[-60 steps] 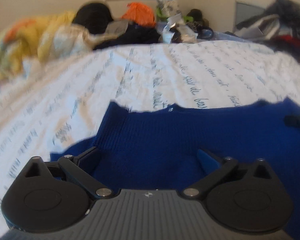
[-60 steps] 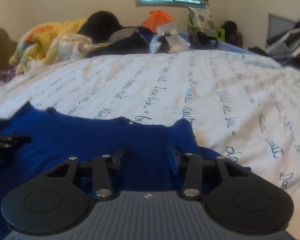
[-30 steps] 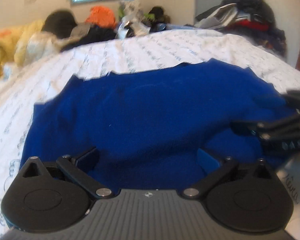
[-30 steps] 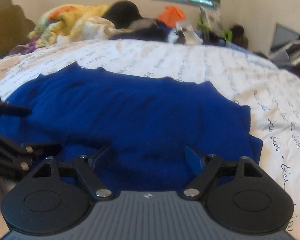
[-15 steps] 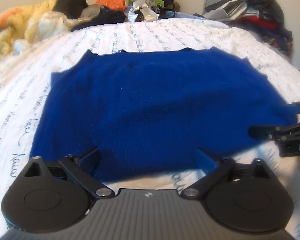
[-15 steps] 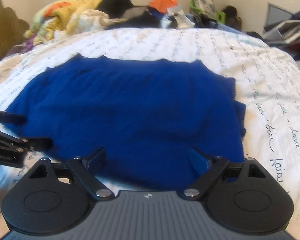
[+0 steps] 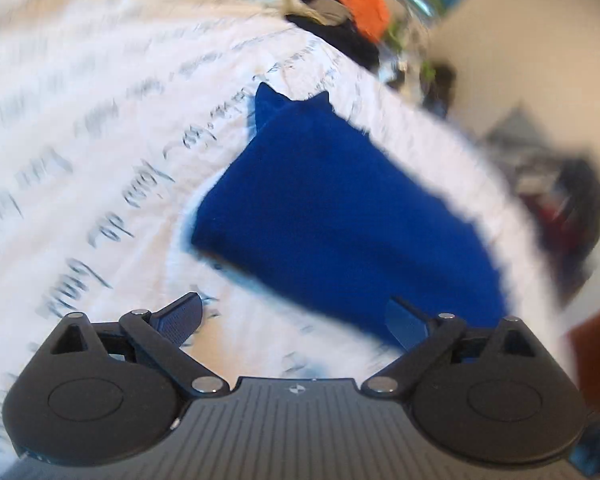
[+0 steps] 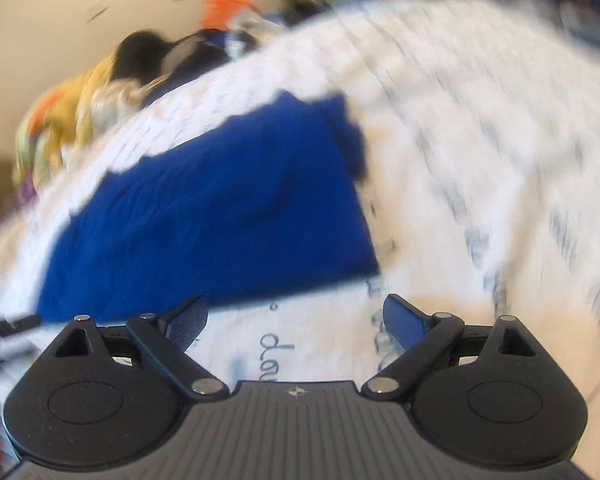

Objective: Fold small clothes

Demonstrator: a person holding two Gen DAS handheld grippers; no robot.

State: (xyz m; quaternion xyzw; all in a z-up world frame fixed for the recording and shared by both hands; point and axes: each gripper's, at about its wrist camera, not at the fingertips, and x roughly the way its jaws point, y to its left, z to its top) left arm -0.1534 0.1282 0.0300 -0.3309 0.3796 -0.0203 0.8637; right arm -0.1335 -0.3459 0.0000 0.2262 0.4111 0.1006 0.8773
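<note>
Now blue garment (image 7: 340, 216) lies folded flat on bed (image 7: 100, 120). L gripper (image 7: 296, 320) jaws wide, closing slightly, nothing btwn; R gripper (image 8: 296, 320) jaws opening, empty.

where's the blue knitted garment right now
The blue knitted garment lies flat on the white script-printed bedsheet, ahead of both open grippers, neither touching it.
</note>
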